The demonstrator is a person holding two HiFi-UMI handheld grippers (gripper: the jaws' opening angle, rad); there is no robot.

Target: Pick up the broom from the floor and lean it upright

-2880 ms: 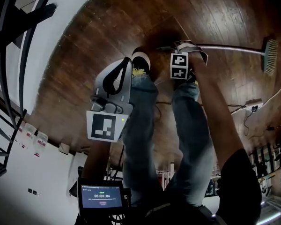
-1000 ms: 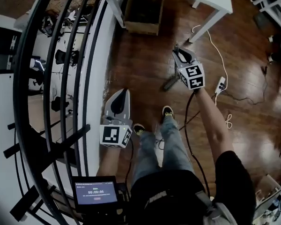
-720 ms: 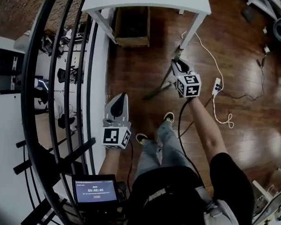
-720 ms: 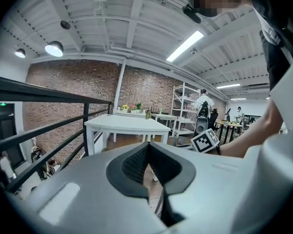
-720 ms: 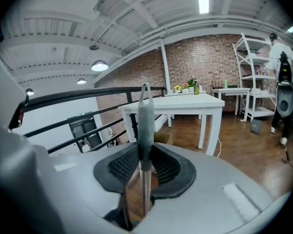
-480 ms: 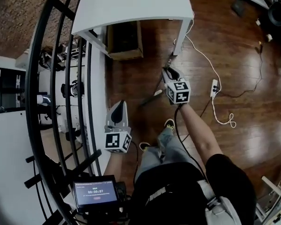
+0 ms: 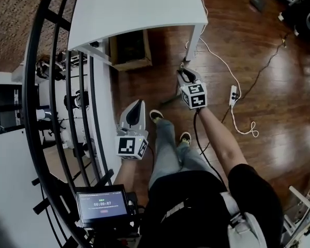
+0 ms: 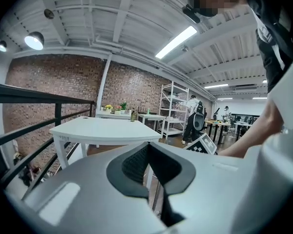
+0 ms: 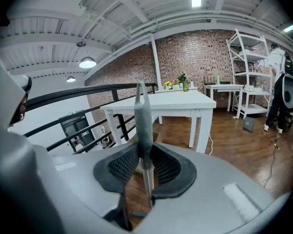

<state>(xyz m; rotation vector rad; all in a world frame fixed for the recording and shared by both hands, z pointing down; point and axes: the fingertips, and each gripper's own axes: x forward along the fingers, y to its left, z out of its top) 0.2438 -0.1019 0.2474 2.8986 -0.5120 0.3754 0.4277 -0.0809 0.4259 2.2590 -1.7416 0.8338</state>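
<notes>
I have my right gripper [image 9: 145,147] clamped on the broom [image 9: 142,112], fingers pressed to either side where its grey plastic grip meets the thin bare metal shaft. The grip stands nearly upright above the jaws. I judge I hold it this high so the long shaft hangs below my hand and the tool already stands close to the way it must end up. My left gripper [image 8: 148,147] is carried low beside my leg, its ribbed black fingers drawn together at the tips with nothing between them. I take it to be idle, since one hand is enough for so light a thing. Ahead is the white rectangular table [image 7: 139,9], and on my left the black metal railing [image 7: 67,87]. Either could take the broom's lean, and I think that is why I face this corner, though I cannot say which I will use. The bristle head shows in none of the views, so I cannot tell whether it touches the dark wooden plank floor [image 7: 248,50] or swings clear of it. From the head view the right gripper's marker cube and my forearm cover most of the grip, and only a faint streak of shaft shows below and to its left. The shallow brown box [image 7: 129,48] is half tucked under the table, its contents too dark to make out.
</notes>
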